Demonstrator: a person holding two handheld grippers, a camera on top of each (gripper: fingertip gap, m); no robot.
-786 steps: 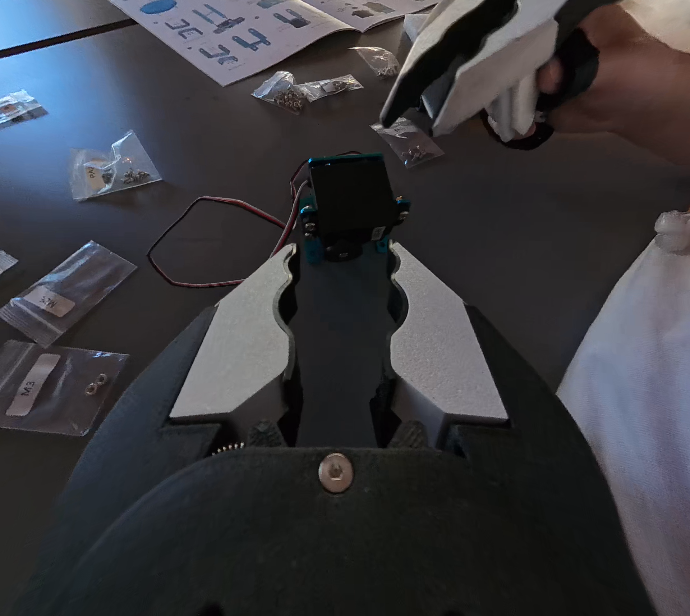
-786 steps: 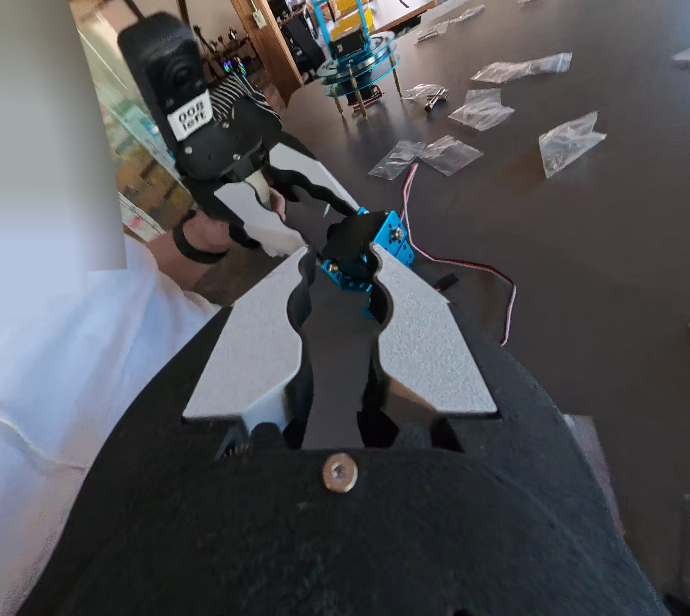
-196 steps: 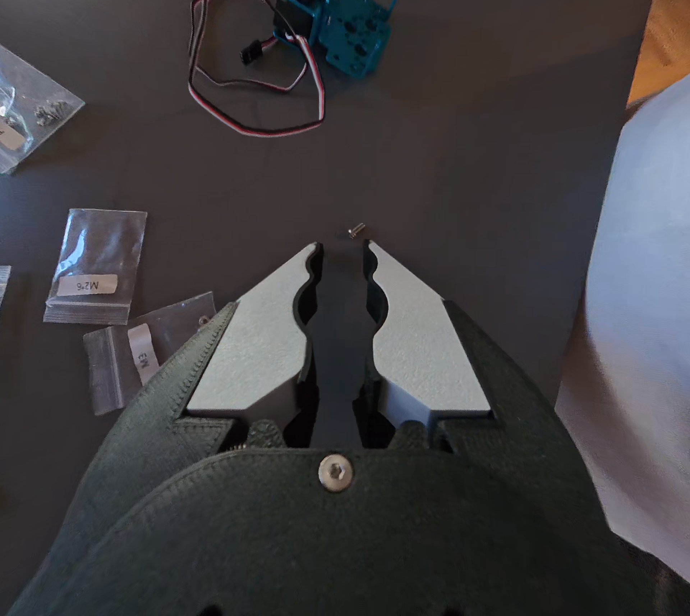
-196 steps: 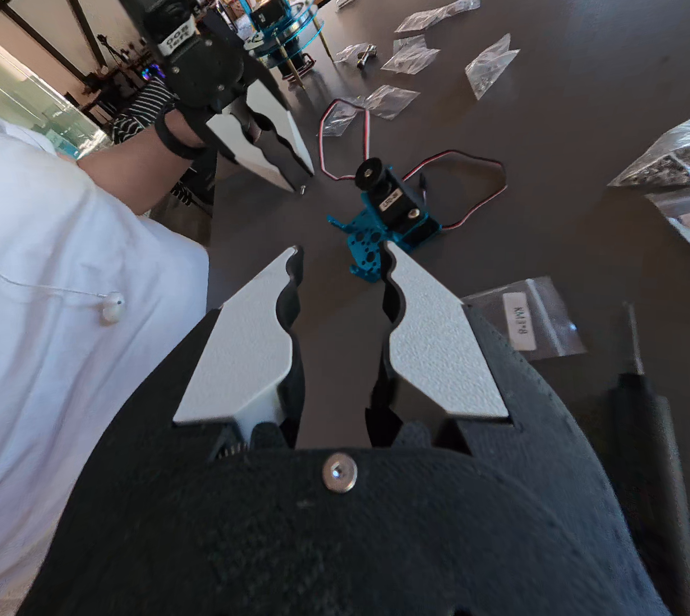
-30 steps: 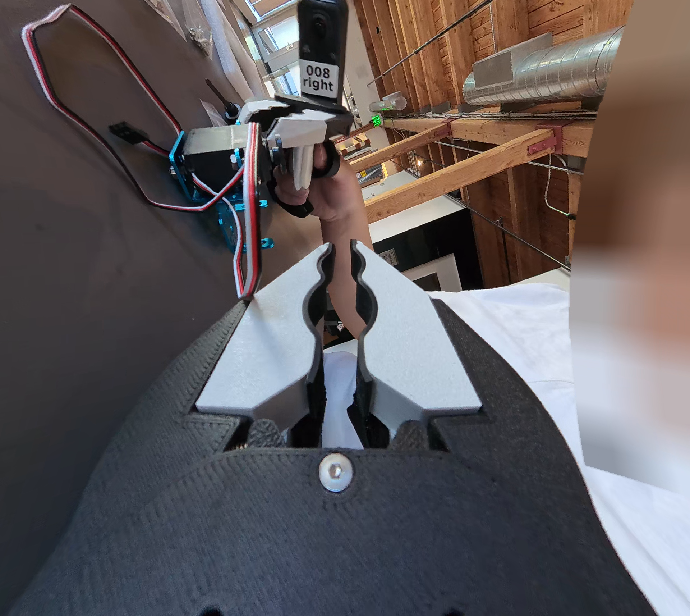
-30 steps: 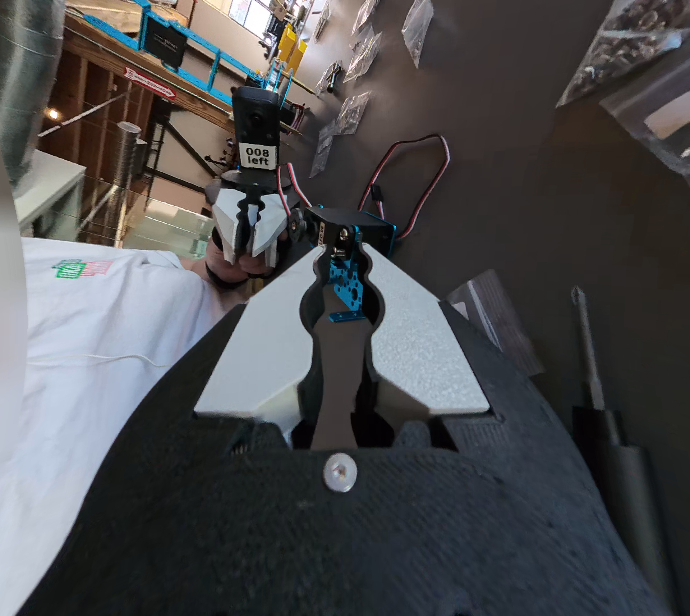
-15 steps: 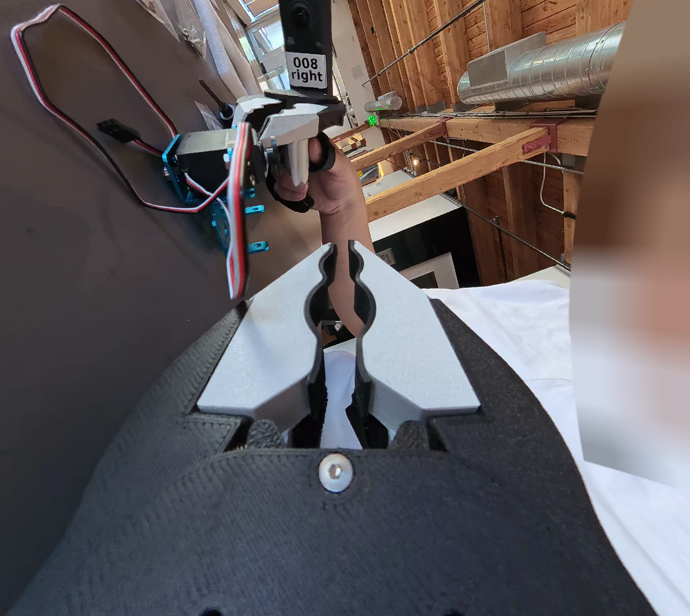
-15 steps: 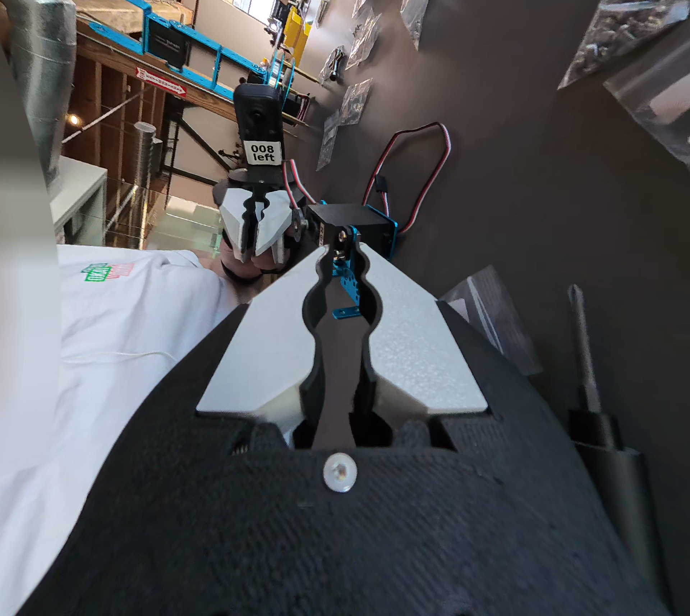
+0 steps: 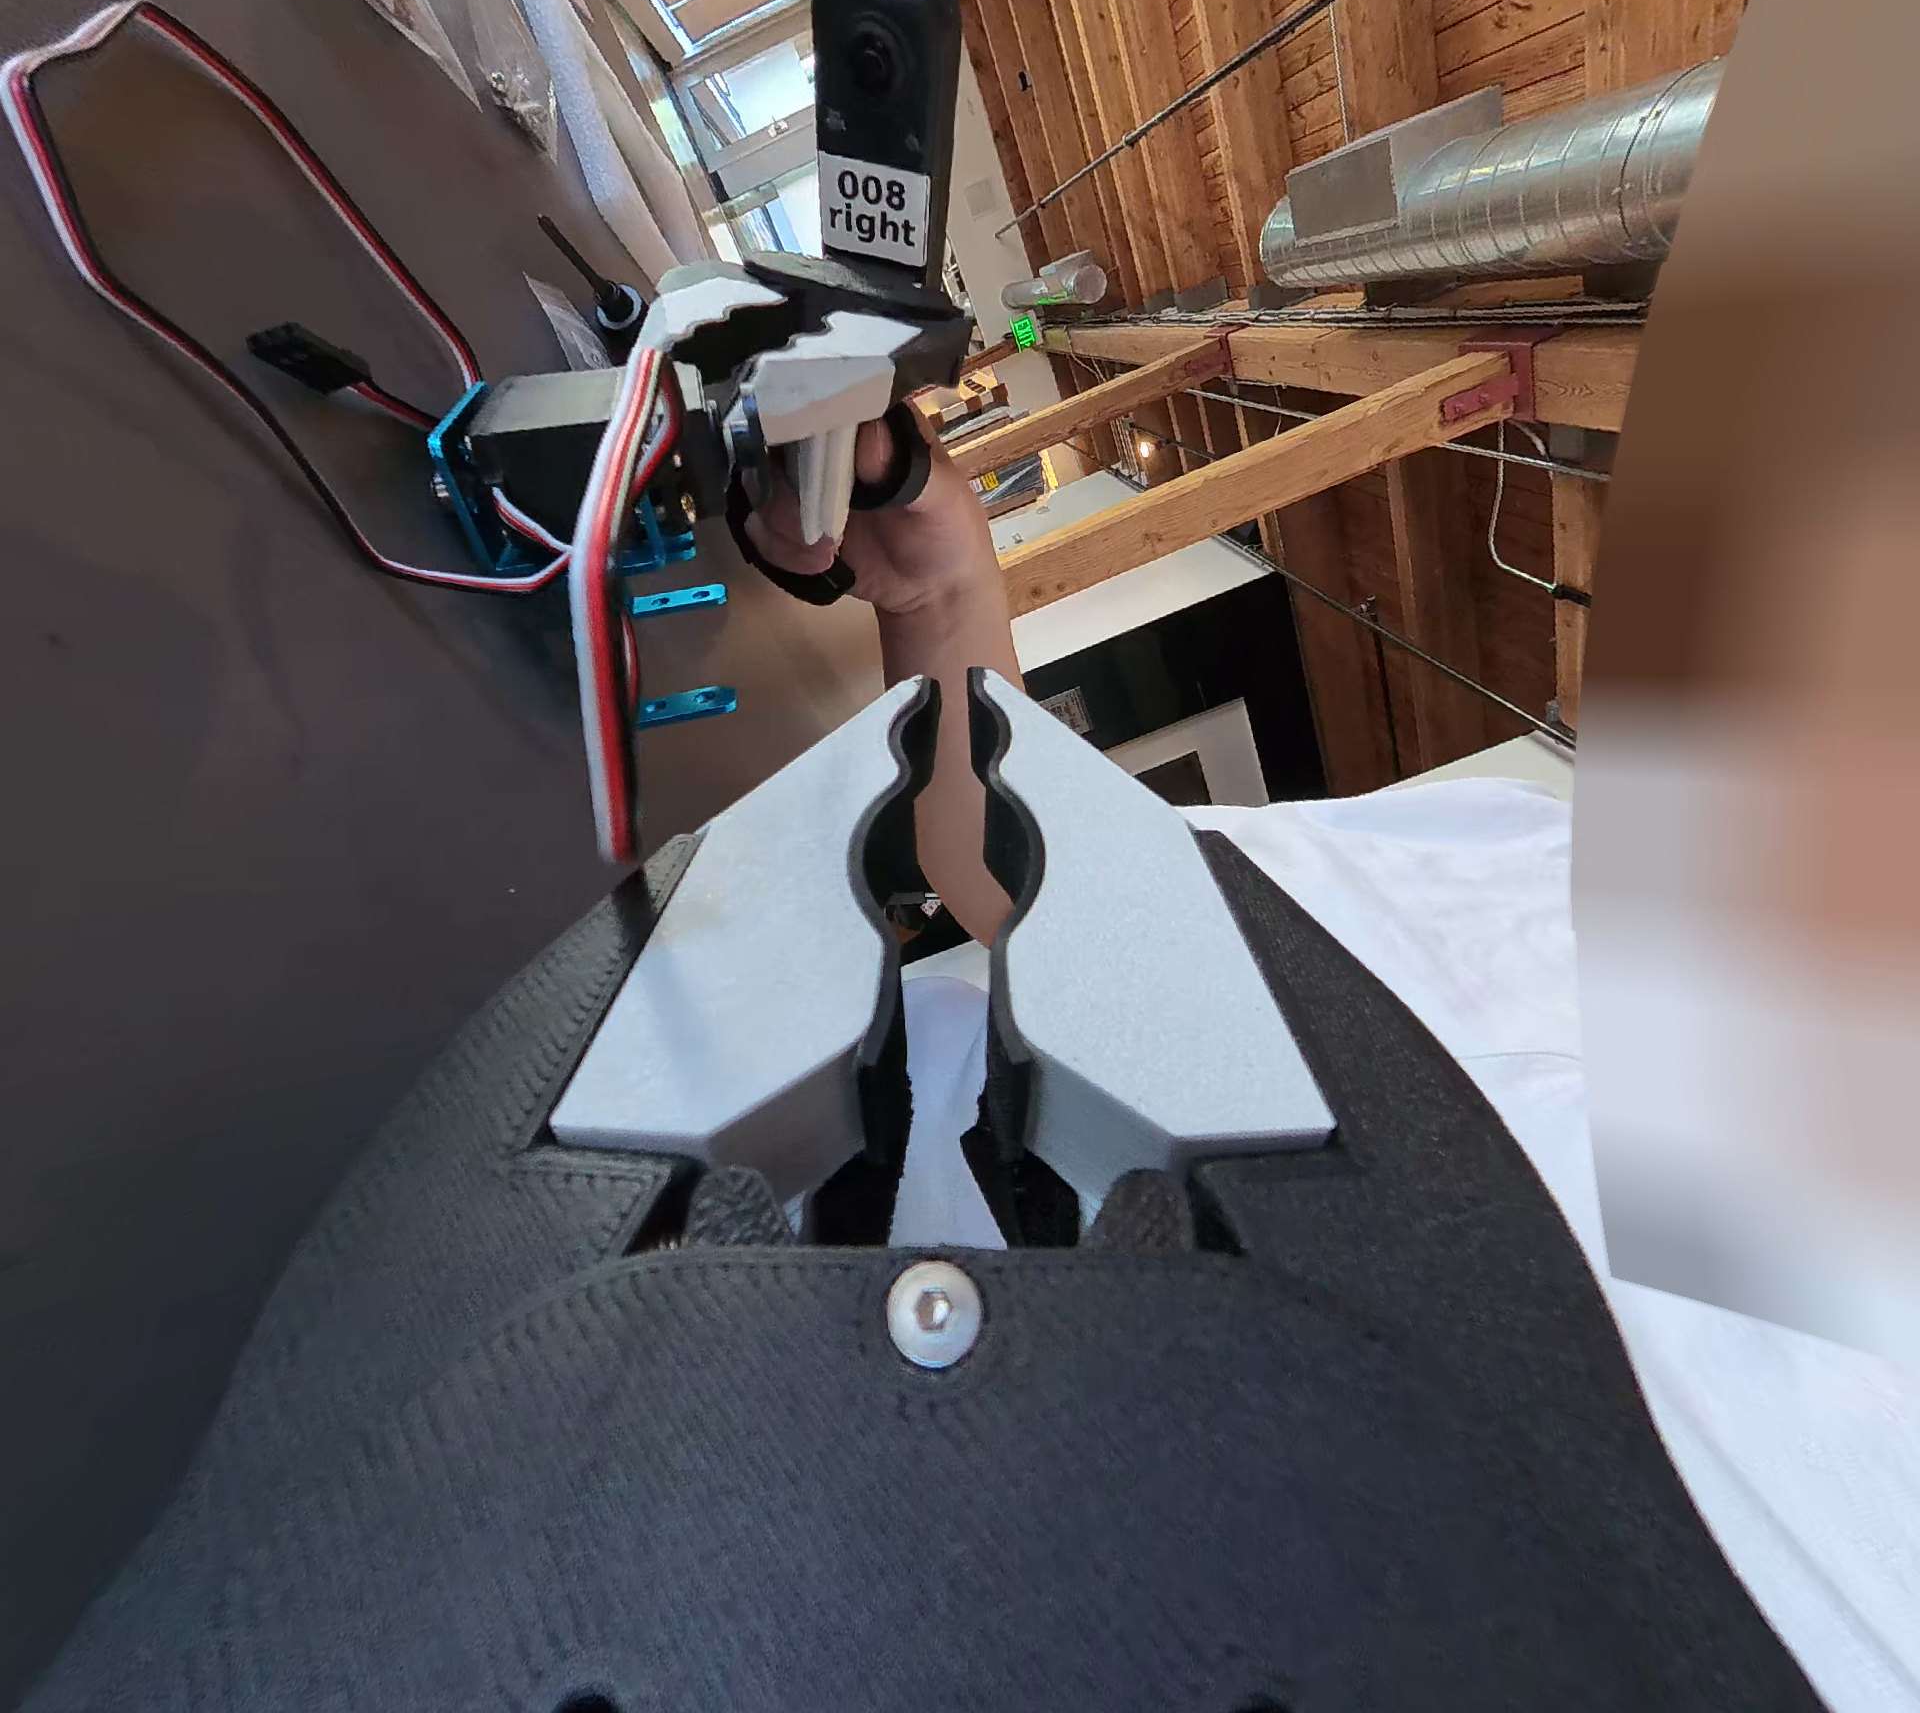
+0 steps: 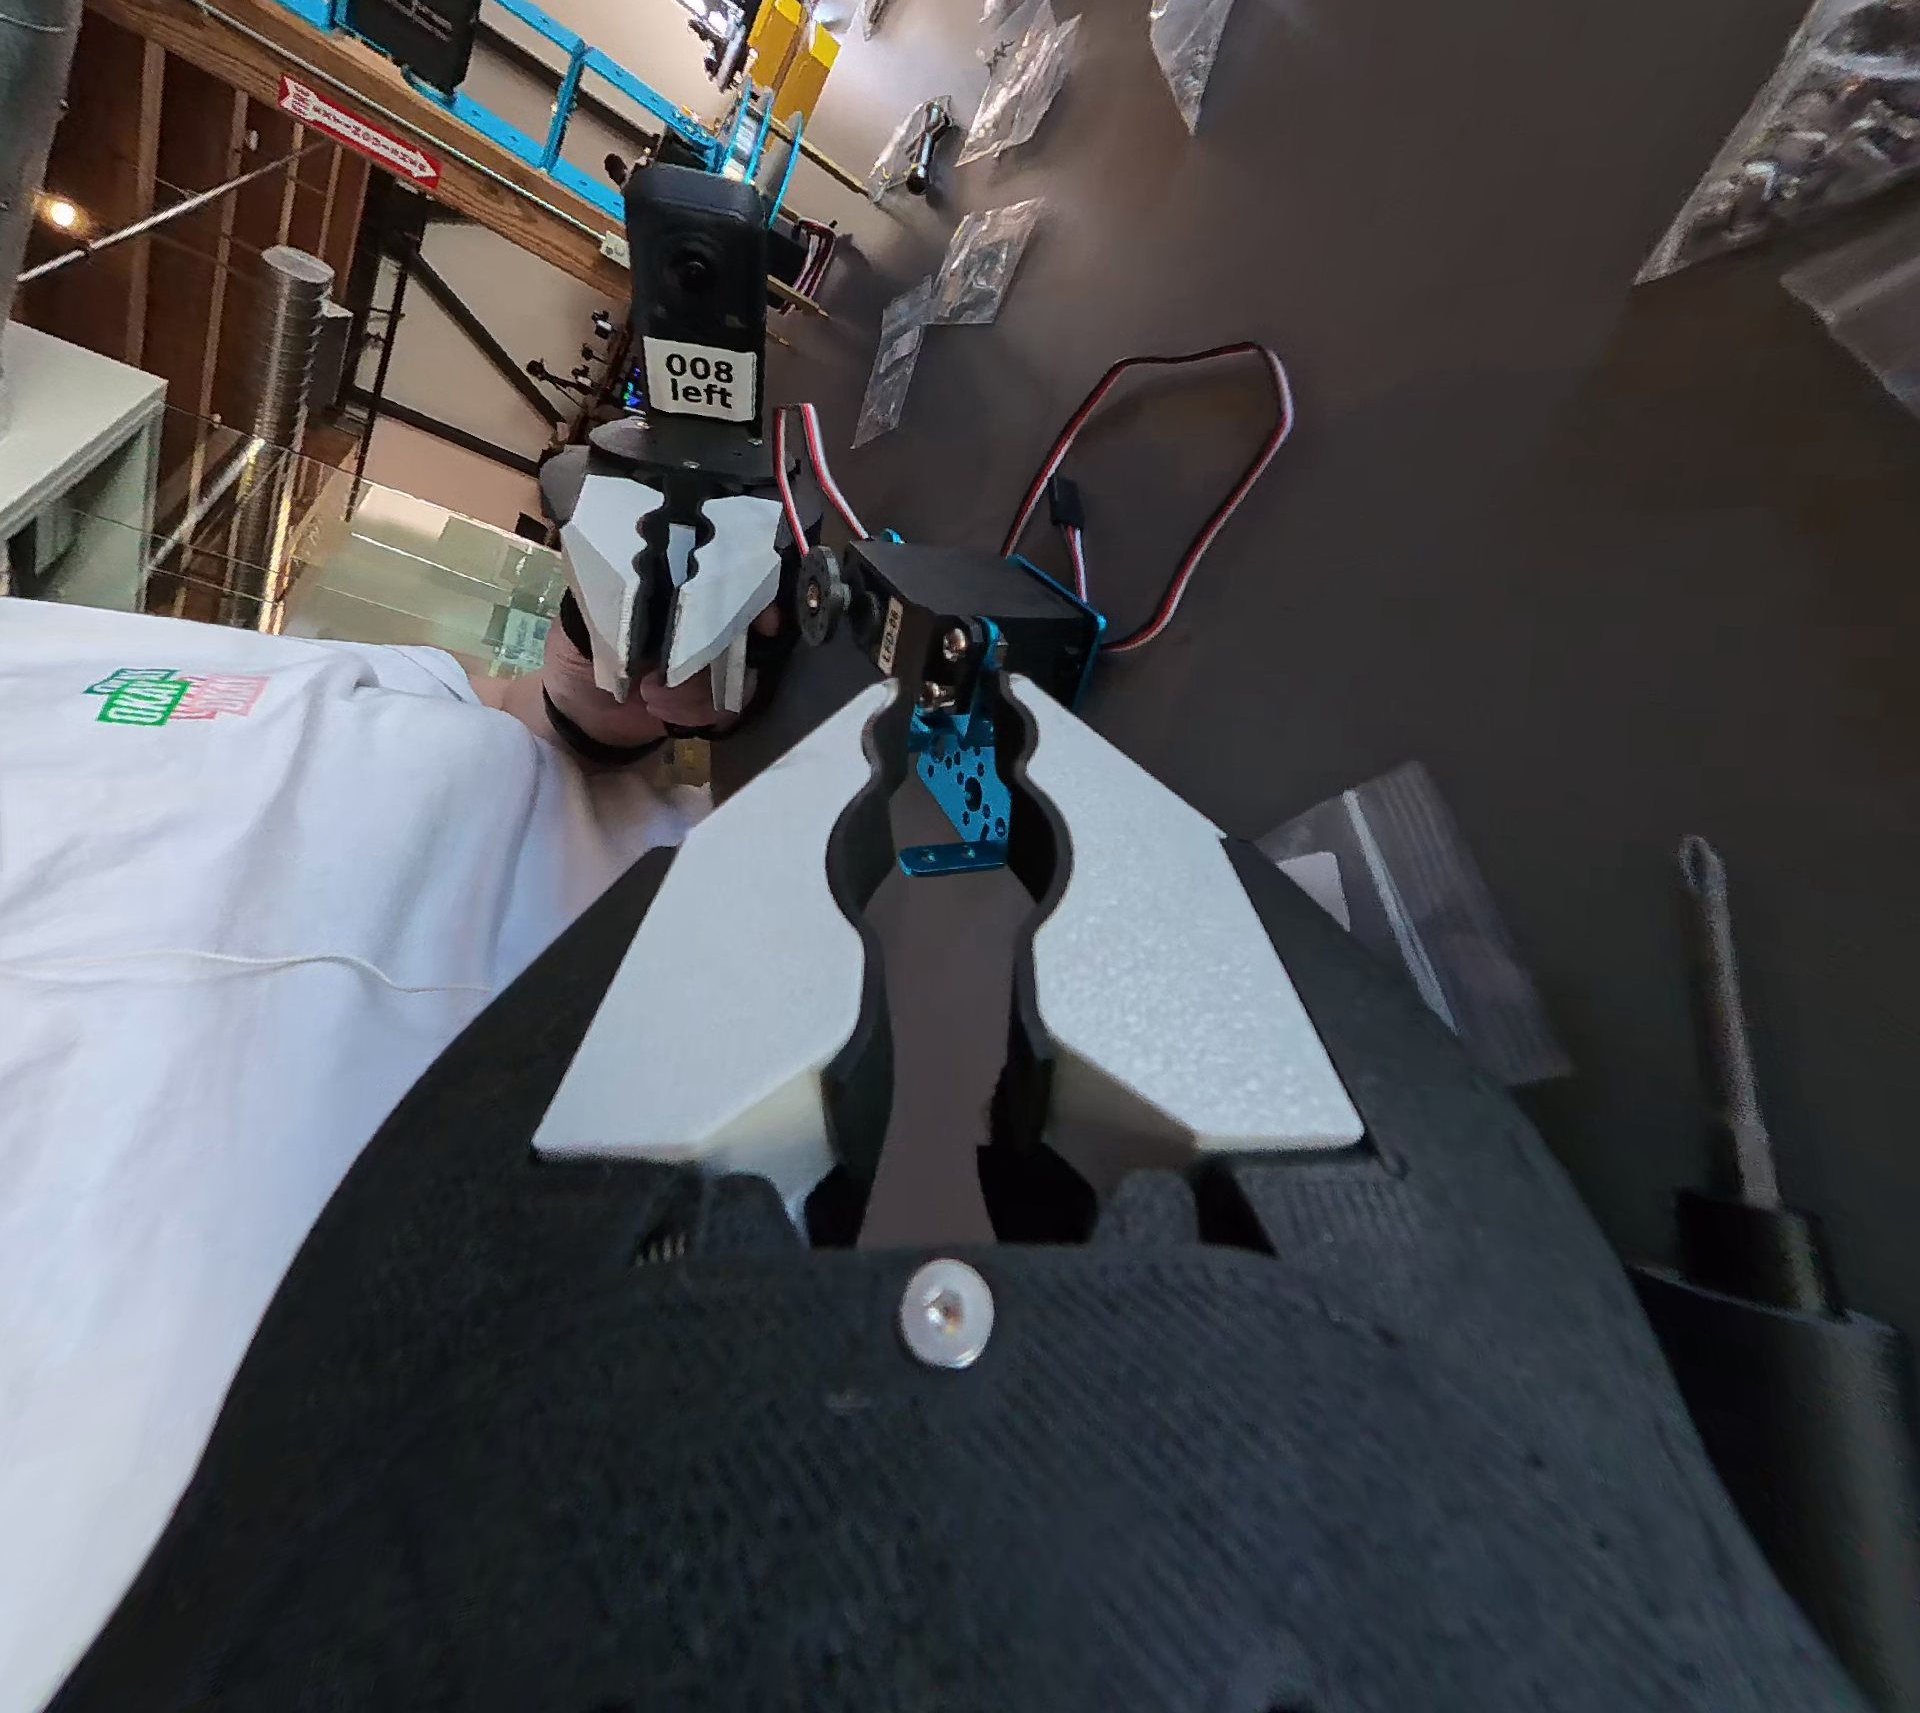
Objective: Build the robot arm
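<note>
My right gripper (image 10: 945, 687) is clamped on the blue bracket (image 10: 966, 790) of the black servo (image 10: 966, 593). It holds the assembly lifted off the dark table (image 10: 1507, 520), same grip as half a second ago. 6.5 s ago the servo lay flat on the table and both grippers were empty.

My left gripper (image 9: 951, 687) is nearly closed with nothing between its fingers; through the gap I see only the person's forearm and white shirt (image 9: 1403, 915). It points at the right gripper and stands apart from it.

The red-white-black servo cable (image 9: 603, 624) now hangs closer to my left camera than a second ago, and its plug (image 10: 1065, 505) rests on the table. A screwdriver (image 10: 1725, 988) and plastic bags (image 10: 977, 261) lie unmoved.
</note>
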